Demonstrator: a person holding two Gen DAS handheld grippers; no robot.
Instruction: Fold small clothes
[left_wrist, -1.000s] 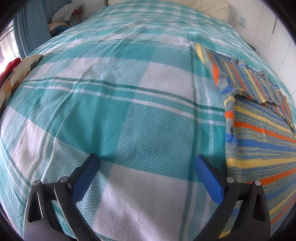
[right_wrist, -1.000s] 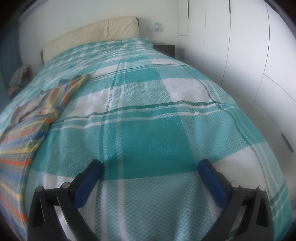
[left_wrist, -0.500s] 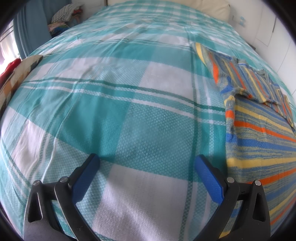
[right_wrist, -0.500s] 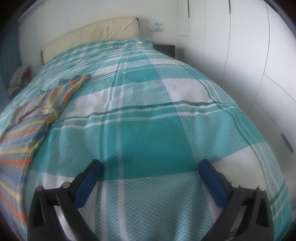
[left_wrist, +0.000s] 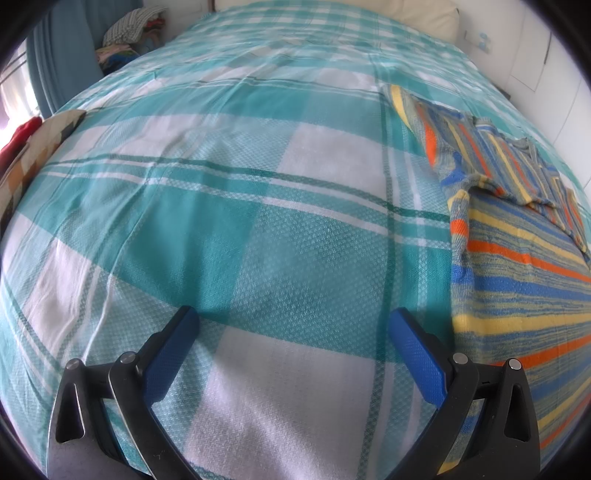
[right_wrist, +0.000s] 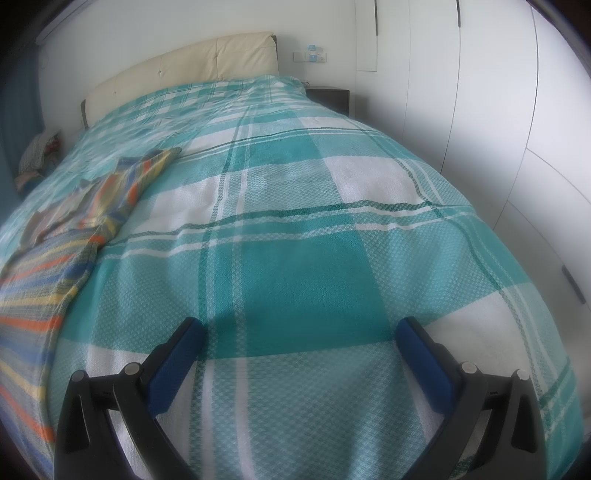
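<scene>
A striped knit garment (left_wrist: 517, 266) in blue, yellow and orange lies flat on the teal plaid bedspread (left_wrist: 258, 221), with its upper part folded over near the top. It is at the right edge of the left wrist view and at the left edge of the right wrist view (right_wrist: 55, 258). My left gripper (left_wrist: 291, 325) is open and empty over the bedspread, its right finger just left of the garment's edge. My right gripper (right_wrist: 301, 332) is open and empty over bare bedspread, well to the right of the garment.
A cream headboard (right_wrist: 184, 66) stands at the far end of the bed. White wardrobe doors (right_wrist: 480, 110) run along the right side. A dark nightstand (right_wrist: 328, 98) sits by the headboard. A pile of clothes (left_wrist: 125, 40) and a patterned cushion (left_wrist: 33, 147) lie at the left.
</scene>
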